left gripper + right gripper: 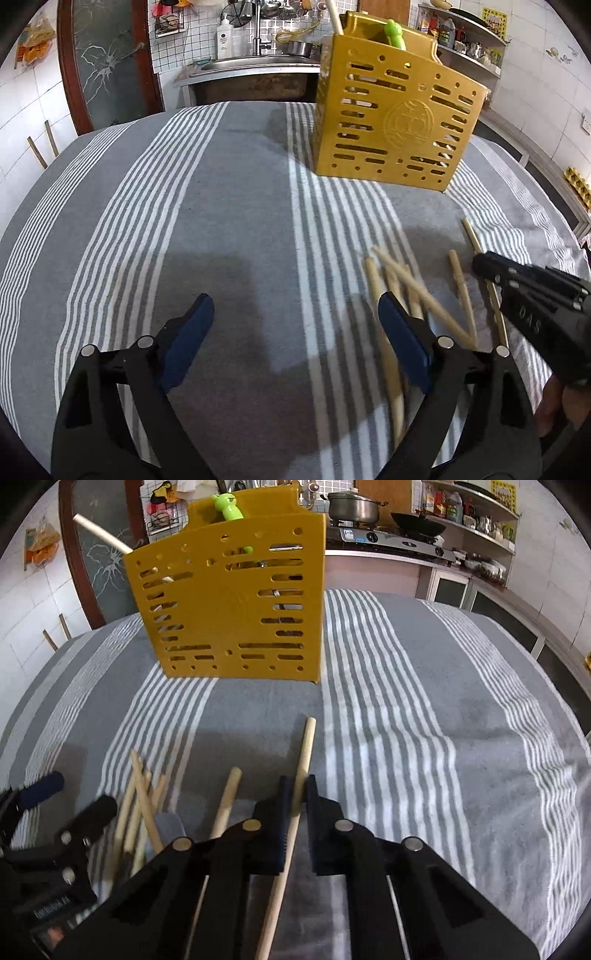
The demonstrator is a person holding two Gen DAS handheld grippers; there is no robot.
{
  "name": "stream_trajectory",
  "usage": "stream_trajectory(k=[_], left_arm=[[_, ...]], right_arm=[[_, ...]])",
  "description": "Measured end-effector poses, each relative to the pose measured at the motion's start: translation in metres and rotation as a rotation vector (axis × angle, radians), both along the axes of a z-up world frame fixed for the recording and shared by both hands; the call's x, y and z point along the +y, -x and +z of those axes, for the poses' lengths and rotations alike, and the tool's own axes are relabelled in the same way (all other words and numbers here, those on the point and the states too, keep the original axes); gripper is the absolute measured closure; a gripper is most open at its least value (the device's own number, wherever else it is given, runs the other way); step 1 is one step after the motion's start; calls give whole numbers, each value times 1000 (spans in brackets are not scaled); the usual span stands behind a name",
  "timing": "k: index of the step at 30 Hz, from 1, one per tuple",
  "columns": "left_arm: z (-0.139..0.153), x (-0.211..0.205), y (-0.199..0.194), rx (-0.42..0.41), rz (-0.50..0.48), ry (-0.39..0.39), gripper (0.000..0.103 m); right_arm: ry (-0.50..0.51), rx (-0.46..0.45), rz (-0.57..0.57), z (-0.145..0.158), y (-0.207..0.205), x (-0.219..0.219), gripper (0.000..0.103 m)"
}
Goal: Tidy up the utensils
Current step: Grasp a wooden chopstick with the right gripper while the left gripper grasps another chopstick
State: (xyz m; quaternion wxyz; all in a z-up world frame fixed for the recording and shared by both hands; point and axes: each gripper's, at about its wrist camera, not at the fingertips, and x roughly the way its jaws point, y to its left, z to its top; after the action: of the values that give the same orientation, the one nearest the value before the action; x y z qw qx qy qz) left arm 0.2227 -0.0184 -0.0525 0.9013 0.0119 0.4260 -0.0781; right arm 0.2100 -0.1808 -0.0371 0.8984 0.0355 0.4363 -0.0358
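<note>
Gripping one wooden chopstick [303, 753] between its closed jaws, the right gripper [296, 797] holds it low over the striped cloth [424, 709] that covers the bench. The stick passes between the two pads and its free end points toward the yellow utensil holder [229, 609]. This holder stands upright on the cloth, farther back, and it already contains a green-handled utensil [228, 507] and a pale wooden handle [99, 531]. The left gripper [295, 332] has its jaws spread wide and grasps nothing; it hovers over the cloth just beside a loose pile of chopsticks [391, 291]. Several of these sticks lie crossed over each other on the cloth, between the two grippers, and another single chopstick [227, 801] lies near the held one.
</note>
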Motion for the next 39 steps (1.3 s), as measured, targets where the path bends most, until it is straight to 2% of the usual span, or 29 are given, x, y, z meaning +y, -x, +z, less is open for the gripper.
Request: stream_trajectory(k=[14, 22, 26, 32, 39], left_arm=[[-7, -19, 3, 24, -40, -60, 26], [-6, -29, -2, 38, -83, -49, 57], [-5, -33, -4, 56, -85, -45, 66], [-1, -40, -18, 110, -82, -27, 94], [1, -32, -18, 109, -65, 32, 97]], right_arm=[[-30, -9, -34, -3, 19, -21, 95], [-37, 5, -36, -5, 13, -24, 94], [-44, 28, -44, -4, 6, -26, 94], [-49, 73, -59, -2, -15, -29, 95], [-81, 26, -73, 3, -6, -32, 97]])
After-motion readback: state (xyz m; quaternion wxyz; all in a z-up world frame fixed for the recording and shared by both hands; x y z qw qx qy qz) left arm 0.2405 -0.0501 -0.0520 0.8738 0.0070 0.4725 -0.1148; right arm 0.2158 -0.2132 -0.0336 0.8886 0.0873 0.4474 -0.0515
